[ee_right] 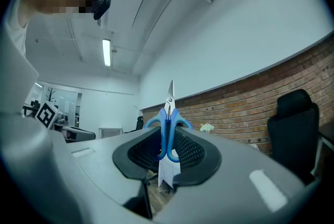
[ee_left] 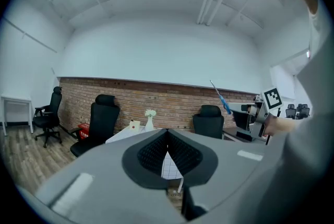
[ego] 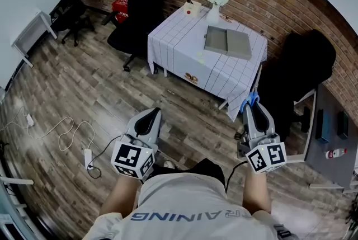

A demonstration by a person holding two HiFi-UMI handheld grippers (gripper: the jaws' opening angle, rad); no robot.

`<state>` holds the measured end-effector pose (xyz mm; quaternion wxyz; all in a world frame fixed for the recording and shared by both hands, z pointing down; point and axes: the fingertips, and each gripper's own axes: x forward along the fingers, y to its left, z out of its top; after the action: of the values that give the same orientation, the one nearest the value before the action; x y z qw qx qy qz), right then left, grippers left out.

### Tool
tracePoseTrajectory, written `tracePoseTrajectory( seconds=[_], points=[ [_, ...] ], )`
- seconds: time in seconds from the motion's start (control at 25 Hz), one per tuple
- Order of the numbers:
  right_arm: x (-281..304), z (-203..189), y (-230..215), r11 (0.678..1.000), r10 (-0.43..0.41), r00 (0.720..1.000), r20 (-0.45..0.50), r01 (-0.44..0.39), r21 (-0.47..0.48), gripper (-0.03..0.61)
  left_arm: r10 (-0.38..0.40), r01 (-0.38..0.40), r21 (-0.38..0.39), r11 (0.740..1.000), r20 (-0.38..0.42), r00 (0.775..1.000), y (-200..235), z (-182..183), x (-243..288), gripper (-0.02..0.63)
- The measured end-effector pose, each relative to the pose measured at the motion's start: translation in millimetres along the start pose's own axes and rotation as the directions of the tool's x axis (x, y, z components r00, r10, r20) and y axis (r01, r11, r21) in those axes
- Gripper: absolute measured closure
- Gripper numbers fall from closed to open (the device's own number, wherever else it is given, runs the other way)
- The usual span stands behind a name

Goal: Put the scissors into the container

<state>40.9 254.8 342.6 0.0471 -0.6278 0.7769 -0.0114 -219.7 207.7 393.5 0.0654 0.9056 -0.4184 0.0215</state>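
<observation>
Blue-handled scissors (ee_right: 168, 126) stand upright between the jaws of my right gripper (ee_right: 167, 137), blades pointing up; the pads press on the handles. In the head view the right gripper (ego: 253, 106) hangs at the lower right with the blue scissors (ego: 250, 100) at its tip. From the left gripper view the scissors (ee_left: 221, 97) show far right, tilted. My left gripper (ego: 150, 117) is at the lower left, and its jaws (ee_left: 167, 147) meet with nothing between them. The grey container (ego: 226, 43) lies on the white checked table (ego: 184, 48), well ahead of both grippers.
A white vase with flowers (ego: 215, 6) and a small box (ego: 191, 8) stand at the table's back. Black office chairs (ego: 140, 4) flank the table, another (ego: 302, 74) at the right. Cables and a power strip (ego: 88, 158) lie on the wooden floor left. A grey desk (ego: 335, 138) stands right.
</observation>
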Motion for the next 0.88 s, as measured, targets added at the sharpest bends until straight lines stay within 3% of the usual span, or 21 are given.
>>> tracePoseTrajectory(
  seconds=[0.28,0.52,0.88],
  points=[
    [21,-3,-9,1.000,-0.003,0.999,-0.037,0.003,0.002,0.477,-0.014,0.014,-0.016,1.000,-0.011,1.000,11,-5,14,0.615],
    [72,-14,-18,0.998,0.059,0.997,-0.042,-0.059,0.002,0.477,0.073,-0.073,-0.029,0.997,-0.006,0.997,41,-1,31,0.615],
    [142,-25,-74,0.994,0.101,0.994,-0.047,-0.099,0.042,0.477,0.092,-0.092,0.002,0.996,-0.024,0.995,50,14,112,0.615]
  ],
)
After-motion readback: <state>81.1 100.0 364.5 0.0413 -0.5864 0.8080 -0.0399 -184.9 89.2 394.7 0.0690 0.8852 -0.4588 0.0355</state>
